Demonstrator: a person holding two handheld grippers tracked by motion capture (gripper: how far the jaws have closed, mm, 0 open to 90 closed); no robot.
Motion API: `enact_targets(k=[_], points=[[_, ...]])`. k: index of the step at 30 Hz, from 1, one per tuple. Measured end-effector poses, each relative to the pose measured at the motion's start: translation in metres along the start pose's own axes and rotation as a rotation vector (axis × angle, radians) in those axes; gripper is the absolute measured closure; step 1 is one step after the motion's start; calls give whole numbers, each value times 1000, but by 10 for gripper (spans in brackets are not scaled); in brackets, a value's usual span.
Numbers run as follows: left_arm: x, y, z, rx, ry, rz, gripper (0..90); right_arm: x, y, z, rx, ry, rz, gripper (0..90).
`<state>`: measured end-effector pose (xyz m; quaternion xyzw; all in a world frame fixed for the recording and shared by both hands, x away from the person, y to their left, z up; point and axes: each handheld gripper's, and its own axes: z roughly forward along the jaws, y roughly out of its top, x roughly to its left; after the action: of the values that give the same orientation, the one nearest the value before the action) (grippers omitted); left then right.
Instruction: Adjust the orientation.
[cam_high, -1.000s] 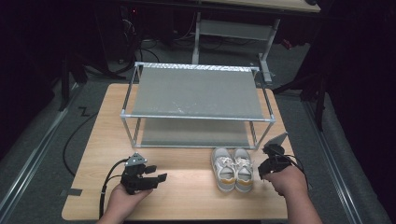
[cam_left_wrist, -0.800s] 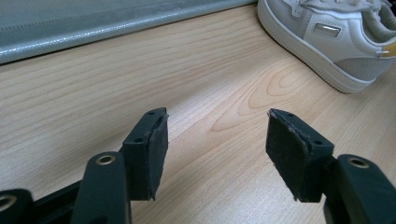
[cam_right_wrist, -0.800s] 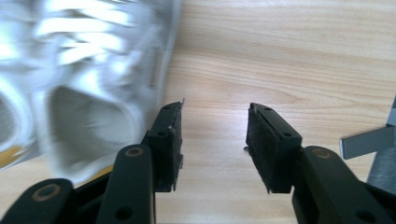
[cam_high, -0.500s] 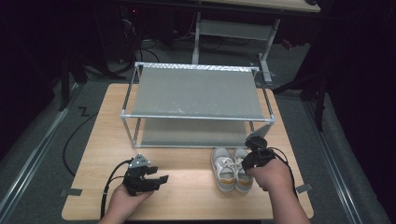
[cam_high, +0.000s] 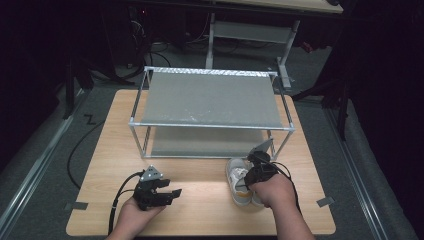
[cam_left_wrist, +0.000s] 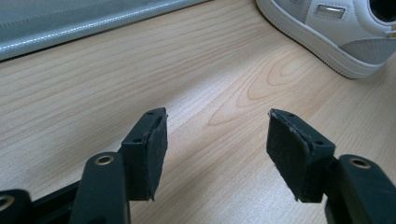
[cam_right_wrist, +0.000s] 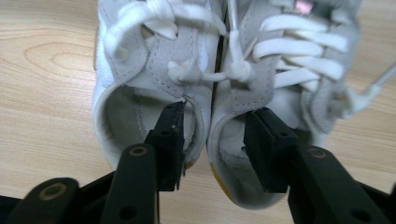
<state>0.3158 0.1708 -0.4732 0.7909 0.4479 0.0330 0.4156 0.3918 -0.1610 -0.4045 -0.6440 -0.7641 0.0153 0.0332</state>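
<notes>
A pair of white and grey lace-up shoes (cam_high: 239, 181) stands side by side on the wooden table (cam_high: 107, 150), in front of the rack. My right gripper (cam_high: 248, 180) comes at their heels, with one jaw inside each shoe opening. In the right gripper view, my right gripper (cam_right_wrist: 215, 126) has just been closing and pinches the two touching inner walls between its pads. The left shoe (cam_right_wrist: 140, 56) and right shoe (cam_right_wrist: 299, 60) point away from it. My left gripper (cam_high: 172, 191) rests low at the front left, open and empty, apart from the shoes. In its own view, my left gripper (cam_left_wrist: 217, 135) faces bare wood, with one shoe (cam_left_wrist: 336, 32) at the top right.
A two-shelf metal rack (cam_high: 210, 100) with grey fabric shelves stands at the back of the table; its lower shelf (cam_left_wrist: 70, 23) lies close behind the shoes. Bare wood stretches between the two grippers. Cables trail from both grippers toward the front edge.
My right gripper has moved left from beside the shoes to over their heels and its jaws have gone into the shoe openings. My left gripper has stayed put.
</notes>
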Motion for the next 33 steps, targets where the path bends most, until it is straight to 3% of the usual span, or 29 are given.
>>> enact_targets(k=[16, 21, 28, 33], points=[[-2, 0, 0, -6, -26, -14, 392, -1, -3, 4, -2, 28, 5, 714], [-3, 0, 0, -1, -29, -13, 397, 0, -2, 4, 12, 16, 52, 773], [0, 0, 1, -1, -43, -30, 397, -2, -2, 3, 13, 23, 53, 819], [-2, 0, -2, -7, -49, -26, 400, 4, 2, -12, -21, -7, 49, 832]])
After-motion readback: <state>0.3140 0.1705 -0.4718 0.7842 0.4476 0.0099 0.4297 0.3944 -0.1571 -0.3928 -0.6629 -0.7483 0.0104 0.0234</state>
